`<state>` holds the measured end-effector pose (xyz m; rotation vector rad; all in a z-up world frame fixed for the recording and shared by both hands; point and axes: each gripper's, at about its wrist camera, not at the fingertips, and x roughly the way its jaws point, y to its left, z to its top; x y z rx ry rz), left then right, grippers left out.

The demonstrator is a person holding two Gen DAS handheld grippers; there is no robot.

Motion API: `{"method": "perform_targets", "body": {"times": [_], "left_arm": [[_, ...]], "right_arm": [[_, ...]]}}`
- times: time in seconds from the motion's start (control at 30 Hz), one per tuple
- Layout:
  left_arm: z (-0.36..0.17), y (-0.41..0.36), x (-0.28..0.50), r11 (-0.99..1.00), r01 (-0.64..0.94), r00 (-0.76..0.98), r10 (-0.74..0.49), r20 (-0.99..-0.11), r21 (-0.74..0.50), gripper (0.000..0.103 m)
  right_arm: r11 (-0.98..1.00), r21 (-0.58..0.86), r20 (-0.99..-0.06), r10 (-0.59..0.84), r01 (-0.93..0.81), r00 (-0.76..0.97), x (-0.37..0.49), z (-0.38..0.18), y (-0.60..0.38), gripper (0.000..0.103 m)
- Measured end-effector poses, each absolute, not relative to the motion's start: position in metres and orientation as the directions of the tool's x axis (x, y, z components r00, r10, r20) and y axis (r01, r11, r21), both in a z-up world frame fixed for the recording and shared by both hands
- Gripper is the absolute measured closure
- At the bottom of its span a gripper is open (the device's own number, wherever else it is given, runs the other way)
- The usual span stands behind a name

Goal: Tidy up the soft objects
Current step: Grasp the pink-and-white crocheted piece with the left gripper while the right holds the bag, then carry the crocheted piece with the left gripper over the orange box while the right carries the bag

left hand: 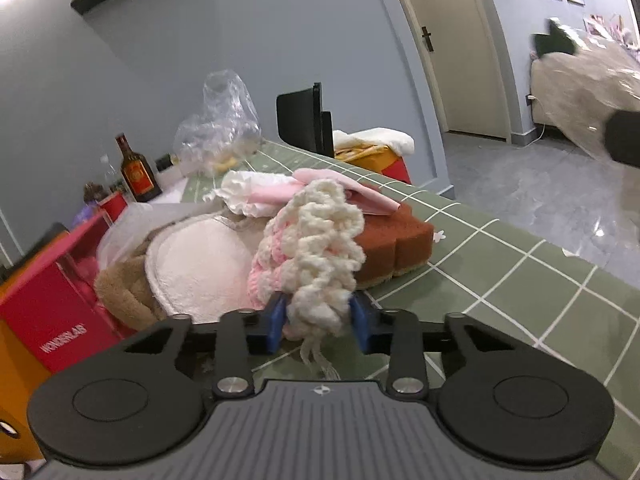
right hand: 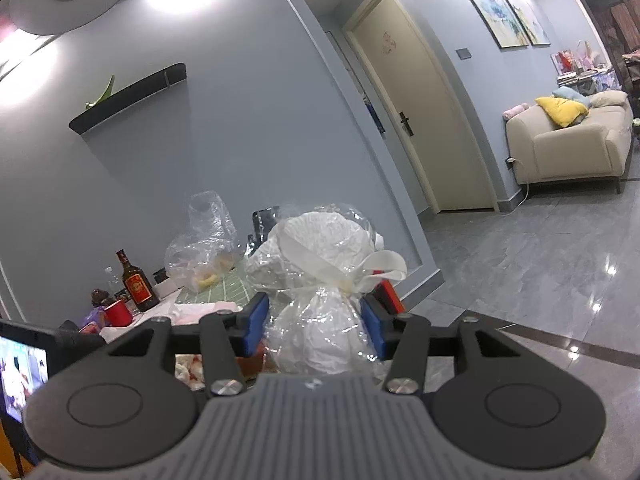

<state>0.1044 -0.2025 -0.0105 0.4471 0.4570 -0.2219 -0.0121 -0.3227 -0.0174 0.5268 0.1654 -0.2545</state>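
Note:
A chunky cream and pink crocheted yarn piece (left hand: pixel 316 248) stands on the green checked table (left hand: pixel 520 280). My left gripper (left hand: pixel 319 320) is shut on its lower end, a blue pad pressing each side, with yarn strands hanging below. Behind it lie a brown sponge block (left hand: pixel 396 240), a pink cloth (left hand: pixel 276 192), a white round fluffy pad (left hand: pixel 200 268) and brown plush (left hand: pixel 124 292). My right gripper (right hand: pixel 316 326) is shut on a white bundle wrapped in clear cellophane with a cream ribbon (right hand: pixel 320 272), held up above the table's near end.
A red box (left hand: pixel 52 300) stands at the left. A brown bottle (left hand: pixel 136 172), a crumpled clear plastic bag (left hand: pixel 220 132) and a black chair back (left hand: pixel 304 120) are at the far end. Grey tiled floor (right hand: pixel 540 272) and a beige sofa (right hand: pixel 568 148) lie to the right.

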Motion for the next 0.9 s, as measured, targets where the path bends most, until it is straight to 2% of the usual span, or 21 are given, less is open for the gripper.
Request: {"method": "perform_targets", "body": {"times": [0.17, 0.47, 0.67, 0.8, 0.9], "left_arm": [[0.002, -0.192, 0.087, 0.891, 0.298, 0.888, -0.127, -0.442, 0.342, 0.072], [0.035, -0.139, 0.067, 0.906, 0.393, 0.834, -0.278, -0.477, 0.159, 0.074], [0.054, -0.108, 0.053, 0.906, 0.41, 0.852, -0.343, -0.395, 0.099, 0.074], [0.071, -0.082, 0.054, 0.904, 0.427, 0.841, -0.401, -0.363, -0.01, 0.074], [0.084, -0.063, 0.054, 0.909, 0.41, 0.85, -0.409, -0.333, -0.069, 0.074]], "right_arm": [[0.852, 0.446, -0.225, -0.19, 0.274, 0.956, -0.009, -0.015, -0.316, 0.053], [0.862, 0.458, -0.197, -0.141, 0.218, 0.97, -0.012, -0.009, -0.308, 0.053], [0.886, 0.428, -0.184, -0.108, 0.178, 0.977, -0.009, -0.002, -0.291, 0.053], [0.898, 0.429, -0.173, -0.03, 0.103, 0.984, 0.001, -0.002, -0.278, 0.053], [0.892, 0.448, -0.201, 0.028, 0.067, 0.979, 0.014, -0.003, -0.265, 0.053]]}}
